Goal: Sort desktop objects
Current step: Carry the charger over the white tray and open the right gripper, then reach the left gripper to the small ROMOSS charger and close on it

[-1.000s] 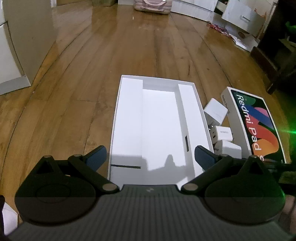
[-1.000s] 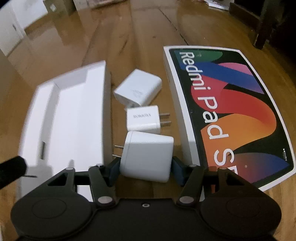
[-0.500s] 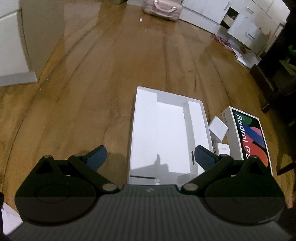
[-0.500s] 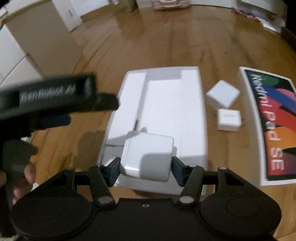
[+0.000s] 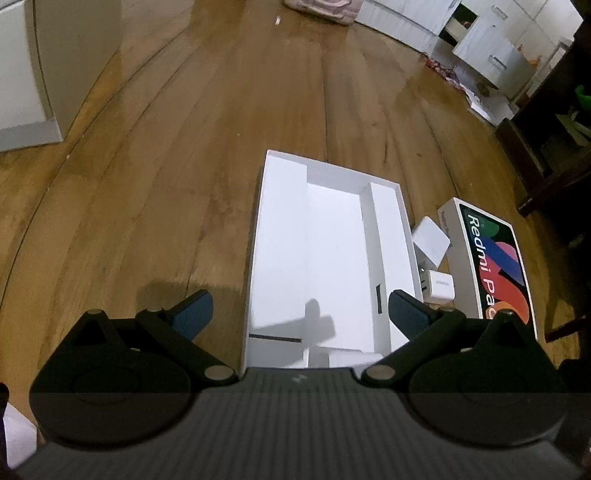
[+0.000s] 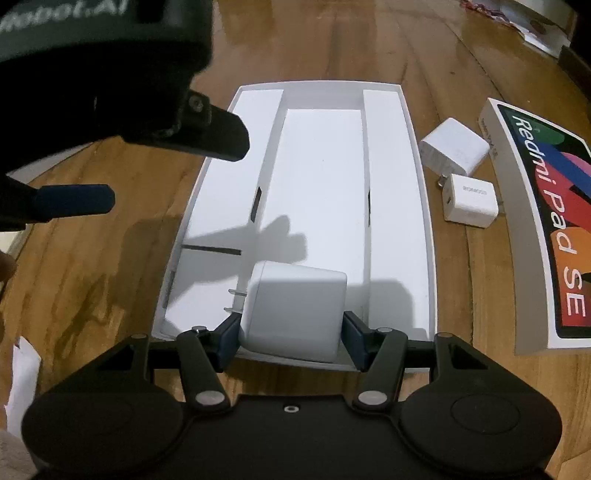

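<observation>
An open white box tray (image 6: 417,192) lies on the wooden floor; it also shows in the left wrist view (image 5: 280,240). My right gripper (image 6: 290,328) is shut on a large white charger (image 6: 295,310), held over the tray's near end with its prongs pointing left. A little of that charger (image 5: 354,359) shows in the left wrist view. My left gripper (image 5: 299,308) is open and empty above the tray's near left side, and appears in the right wrist view (image 6: 147,170). Two more white chargers lie right of the tray: a larger one (image 6: 456,149) and a small one (image 6: 469,199).
A Redmi Pad SE box lid (image 6: 546,221) lies right of the chargers, also in the left wrist view (image 5: 495,266). White cabinets (image 5: 22,66) stand at far left, white drawers (image 5: 491,55) and dark furniture (image 5: 546,129) at far right. A pink bag (image 5: 321,5) sits far back.
My right gripper lifted the large charger from beside the lid and carried it left over the tray's near end. My left gripper drew back and up, staying open.
</observation>
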Tool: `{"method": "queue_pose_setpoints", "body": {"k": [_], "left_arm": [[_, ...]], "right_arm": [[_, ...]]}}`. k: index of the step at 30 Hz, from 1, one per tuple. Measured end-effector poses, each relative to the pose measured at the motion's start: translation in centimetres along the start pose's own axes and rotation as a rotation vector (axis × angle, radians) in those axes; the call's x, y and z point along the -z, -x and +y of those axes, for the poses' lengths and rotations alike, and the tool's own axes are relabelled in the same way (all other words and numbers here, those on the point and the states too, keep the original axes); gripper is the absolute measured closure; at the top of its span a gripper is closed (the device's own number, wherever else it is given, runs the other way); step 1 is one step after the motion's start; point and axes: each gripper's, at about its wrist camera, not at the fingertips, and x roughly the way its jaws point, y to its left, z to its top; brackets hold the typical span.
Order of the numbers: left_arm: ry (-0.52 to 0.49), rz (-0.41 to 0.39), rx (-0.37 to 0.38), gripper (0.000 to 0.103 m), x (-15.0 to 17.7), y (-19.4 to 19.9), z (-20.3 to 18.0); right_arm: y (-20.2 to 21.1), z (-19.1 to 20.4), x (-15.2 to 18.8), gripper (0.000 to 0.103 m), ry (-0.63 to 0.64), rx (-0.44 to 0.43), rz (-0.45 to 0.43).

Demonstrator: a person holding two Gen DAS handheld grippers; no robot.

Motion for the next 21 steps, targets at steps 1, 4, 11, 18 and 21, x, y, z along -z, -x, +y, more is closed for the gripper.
{"method": "queue_pose_setpoints", "body": {"k": [1, 4, 11, 18, 21], "left_arm": [[-0.003, -0.002, -0.006, 0.000, 0.0, 0.0, 0.0], [-0.012, -0.002, -0.019, 0.000, 0.0, -0.2, -0.1], [-0.015, 0.030, -0.003, 0.000, 0.4, -1.0, -0.4], [-0.004, 0.027, 0.052, 0.000, 0.9, -1.5, -1.6], [-0.047, 0.001, 0.068, 0.000, 1.4, -1.5, -3.6]], "right_arm": [[0.0, -0.1, -0.1, 0.040, -0.005, -0.001, 0.002], [0.0, -0.5, -0.2, 0.040, -0.018, -0.009, 0.008], [0.6, -0.4, 0.0, 0.038, -0.004, 0.017, -0.026], [5.9, -4.8, -0.2, 0.032, -0.052, 0.010, -0.109], [7.2, -7.8, -0.3, 0.032, -0.066, 0.069, -0.146]]}}
